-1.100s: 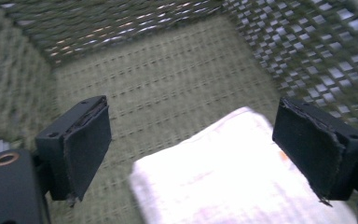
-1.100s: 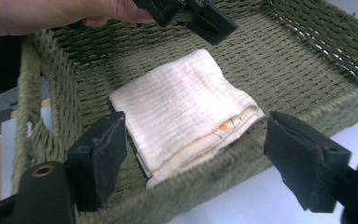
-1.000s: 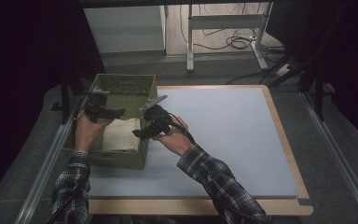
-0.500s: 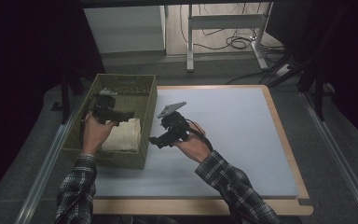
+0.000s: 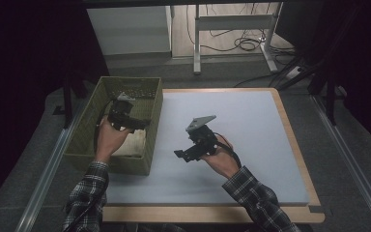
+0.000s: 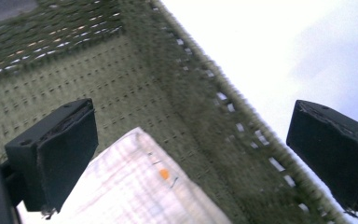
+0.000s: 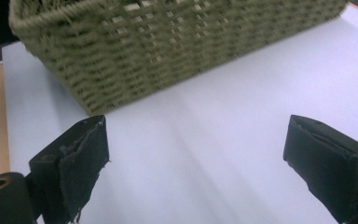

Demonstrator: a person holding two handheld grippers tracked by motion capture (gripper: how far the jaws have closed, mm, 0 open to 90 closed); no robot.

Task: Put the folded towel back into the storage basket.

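Cloth, white and folded, lies inside the green woven basket at the tabletop's left edge. Left hand-held gripper hangs above it, jaws just opened wide, nothing between them. Right hand-held gripper, likewise just opened and empty, sits over bare mat. Placing looks finished; next calls for clearing both hands away.

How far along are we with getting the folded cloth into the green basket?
Done, it seems: the folded white cloth lies inside the woven basket. In hand: nothing. The left gripper hangs over the basket, its jaws just opened and empty; the right gripper is out over the blue mat, jaws just opened, empty too. Left: perhaps only taking the left hand clear.
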